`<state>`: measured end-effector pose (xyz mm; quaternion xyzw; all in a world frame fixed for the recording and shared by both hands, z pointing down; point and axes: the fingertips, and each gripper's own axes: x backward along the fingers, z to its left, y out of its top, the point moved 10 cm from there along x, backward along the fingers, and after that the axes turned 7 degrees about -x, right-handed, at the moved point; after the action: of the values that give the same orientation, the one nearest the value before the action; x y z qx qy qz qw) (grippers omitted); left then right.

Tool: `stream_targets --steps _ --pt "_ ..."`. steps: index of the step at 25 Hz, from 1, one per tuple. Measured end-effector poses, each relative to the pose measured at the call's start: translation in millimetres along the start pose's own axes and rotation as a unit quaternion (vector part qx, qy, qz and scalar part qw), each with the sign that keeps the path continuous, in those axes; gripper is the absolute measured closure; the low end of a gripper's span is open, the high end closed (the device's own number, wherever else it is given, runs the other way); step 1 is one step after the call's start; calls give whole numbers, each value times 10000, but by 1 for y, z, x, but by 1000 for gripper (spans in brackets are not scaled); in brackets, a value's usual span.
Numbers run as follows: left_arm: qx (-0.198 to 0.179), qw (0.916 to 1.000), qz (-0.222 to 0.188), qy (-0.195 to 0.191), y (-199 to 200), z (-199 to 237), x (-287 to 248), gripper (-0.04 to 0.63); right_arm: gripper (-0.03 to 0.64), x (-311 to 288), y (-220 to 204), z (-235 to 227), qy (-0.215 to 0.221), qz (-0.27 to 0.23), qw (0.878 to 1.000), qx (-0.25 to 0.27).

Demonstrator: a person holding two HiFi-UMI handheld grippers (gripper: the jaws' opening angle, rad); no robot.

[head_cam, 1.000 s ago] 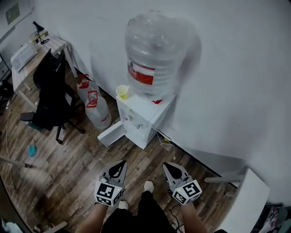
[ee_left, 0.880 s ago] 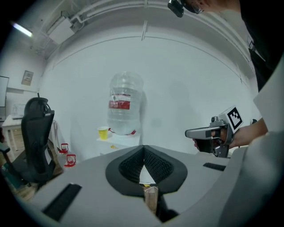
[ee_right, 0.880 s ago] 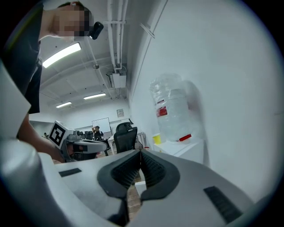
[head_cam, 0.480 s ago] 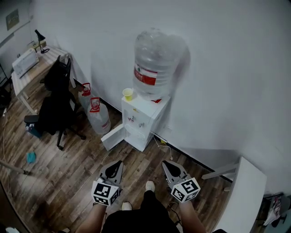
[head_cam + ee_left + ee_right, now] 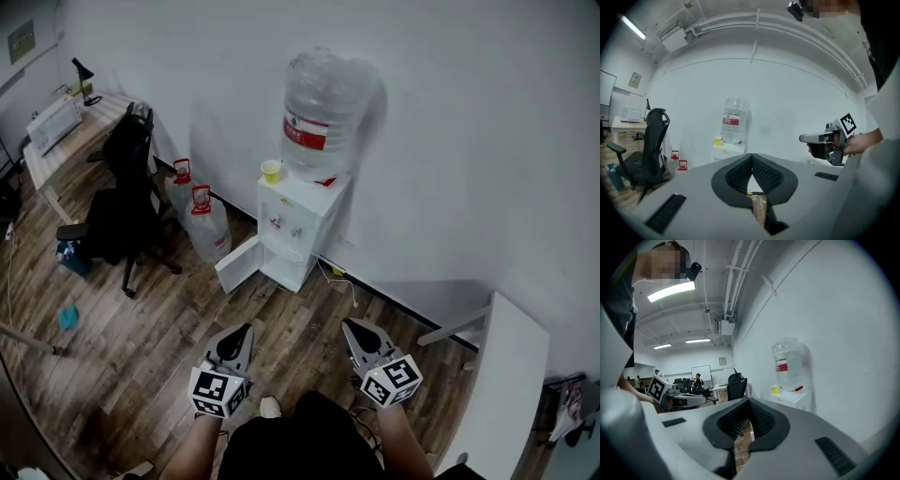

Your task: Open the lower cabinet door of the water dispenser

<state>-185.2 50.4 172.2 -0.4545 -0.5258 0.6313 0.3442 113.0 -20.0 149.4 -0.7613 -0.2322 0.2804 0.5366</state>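
The white water dispenser [image 5: 302, 223] stands against the wall with a big clear bottle [image 5: 324, 114] on top and a yellow cup [image 5: 271, 170] on its lid. Its lower cabinet door [image 5: 238, 264] is swung open to the left. My left gripper [image 5: 241, 335] and right gripper [image 5: 354, 329] are both shut and empty, held side by side well back from the dispenser, a stretch of floor apart from it. The left gripper view shows the dispenser [image 5: 725, 151] far ahead beyond the left gripper [image 5: 751, 156]. In the right gripper view, the dispenser [image 5: 793, 399] stands to the right of the right gripper [image 5: 748, 402].
Two water jugs [image 5: 202, 225] with red caps stand left of the open door. A black office chair [image 5: 120, 208] and a desk [image 5: 64, 131] are further left. A white table [image 5: 506, 384] is at the right. A cable [image 5: 343, 281] lies on the wood floor by the dispenser.
The dispenser looks smaller and farther off than a second ago: the person and both shut grippers have backed away from it. The lower door stays open throughout.
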Motion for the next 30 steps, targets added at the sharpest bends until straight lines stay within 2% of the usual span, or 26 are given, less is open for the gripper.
stream_targets --steps 9,19,22,27,30 --pt "-156 9997 207 -43 -8 -33 25 581 594 59 -4 9 -97 -273 9996 -71" --pt "-275 9996 41 -16 7 -102 67 581 594 142 -14 32 -3 -467 9988 -174" --pt "-273 9996 26 16 2 -128 88 581 594 172 -22 42 -24 -470 9986 -236" --pt "-191 9994 284 38 -17 -164 122 581 595 210 -44 51 2 -417 9986 -338" --pt "-194 9995 206 126 -22 -183 142 581 595 231 -59 55 0 -371 9985 -396"
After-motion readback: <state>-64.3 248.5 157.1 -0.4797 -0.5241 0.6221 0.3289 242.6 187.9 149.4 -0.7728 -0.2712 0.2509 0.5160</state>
